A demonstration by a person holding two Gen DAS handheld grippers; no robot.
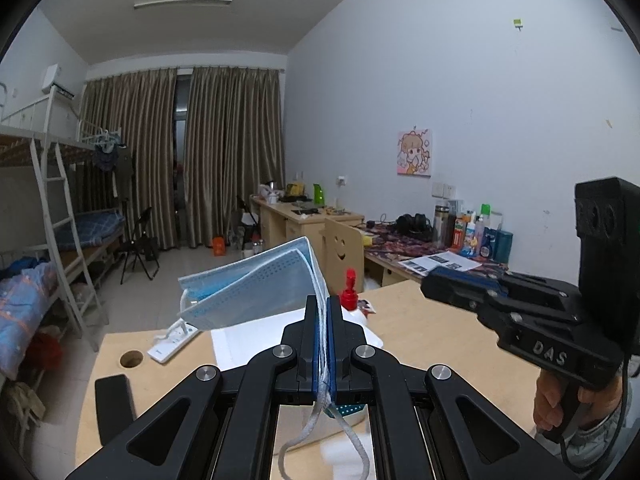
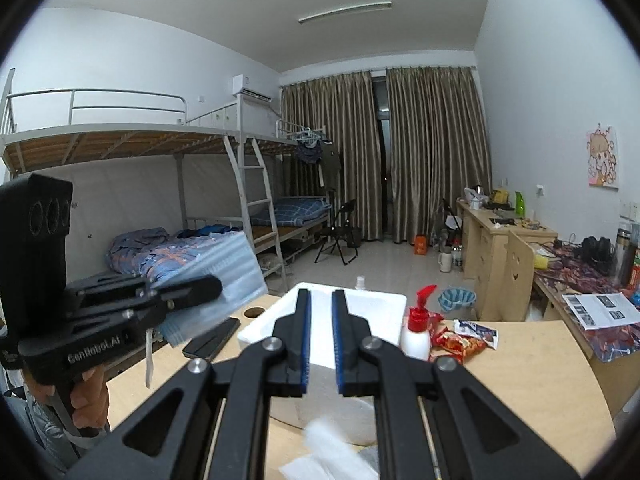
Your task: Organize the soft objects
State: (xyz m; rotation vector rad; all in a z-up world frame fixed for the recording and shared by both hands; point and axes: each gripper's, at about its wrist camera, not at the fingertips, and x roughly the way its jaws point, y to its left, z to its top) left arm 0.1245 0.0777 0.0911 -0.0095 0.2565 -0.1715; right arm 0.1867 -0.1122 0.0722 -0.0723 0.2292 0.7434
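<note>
The left claw [image 1: 324,312] is clamped tight on a stack of blue face masks [image 1: 256,288], gripping them by one edge so that they fan out up and to the left above the bench [image 1: 432,332], while their white ear loops [image 1: 320,424] hang down between the claw's arms. Below the masks lie a white sheet [image 1: 256,344], a white power strip [image 1: 172,342] near a round hole [image 1: 131,359] in the bench top, and a white bottle with a red pump top [image 1: 350,292] just beyond the claw tips. To the right, the right claw [image 1: 430,288] hangs above the bench, held by a hand [image 1: 560,404]; whether its tips are together cannot be seen here.
</note>
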